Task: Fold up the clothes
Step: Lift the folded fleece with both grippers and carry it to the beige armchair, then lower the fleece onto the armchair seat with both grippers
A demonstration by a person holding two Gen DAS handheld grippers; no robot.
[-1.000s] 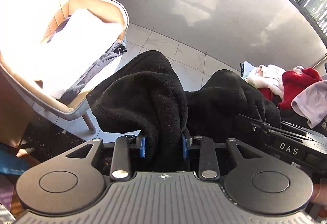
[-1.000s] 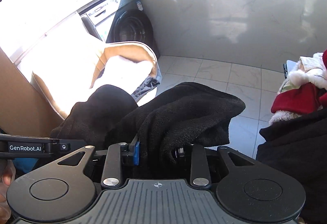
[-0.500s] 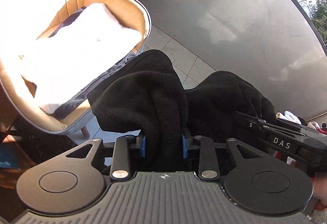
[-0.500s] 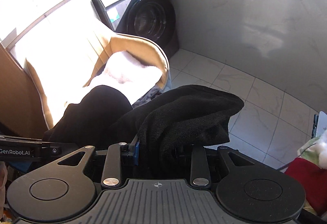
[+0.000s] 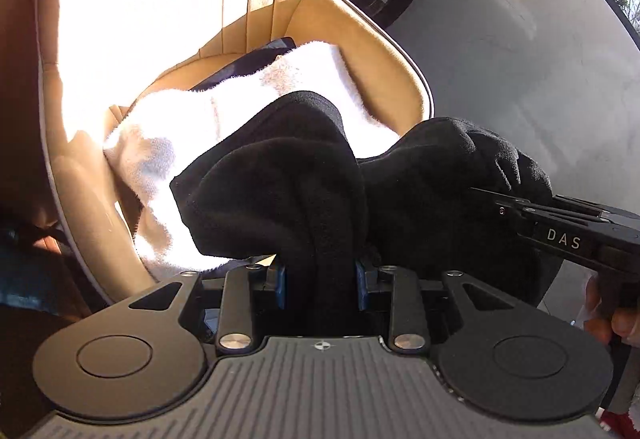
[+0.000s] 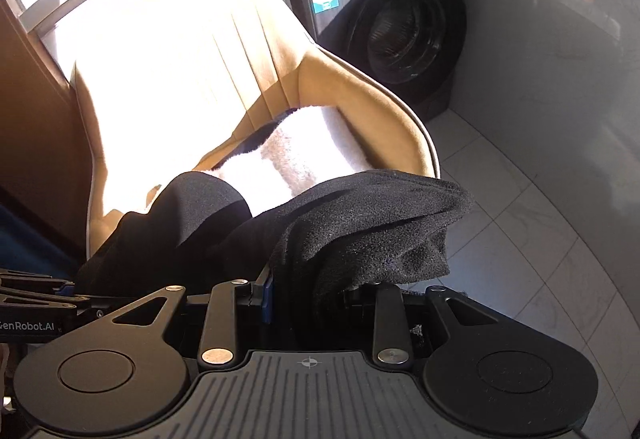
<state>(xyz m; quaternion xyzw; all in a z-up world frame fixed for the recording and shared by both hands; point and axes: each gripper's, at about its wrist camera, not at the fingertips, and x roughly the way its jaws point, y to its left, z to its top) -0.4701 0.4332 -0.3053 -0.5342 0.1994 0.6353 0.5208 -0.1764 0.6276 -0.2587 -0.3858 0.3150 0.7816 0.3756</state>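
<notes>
A folded black fleece garment (image 5: 288, 191) hangs between both grippers. My left gripper (image 5: 320, 281) is shut on one bunched end of it. My right gripper (image 6: 310, 299) is shut on the other end (image 6: 372, 231), and shows at the right of the left wrist view (image 5: 560, 235). The garment is held in the air just in front of a tan chair (image 5: 360, 51), over its seat edge. A folded white fluffy garment (image 5: 192, 119) lies on the chair seat on top of a dark one (image 6: 256, 139).
A grey washing machine (image 6: 392, 15) stands behind the chair against a grey wall (image 6: 560, 39). White tiled floor (image 6: 540, 231) lies to the right. A brown cabinet side (image 6: 28, 99) is at the left.
Both grippers have carried the black garment leftward and closer to the chair, which now fills the views. The red and white clothes pile has left the frame. Both grips are unchanged.
</notes>
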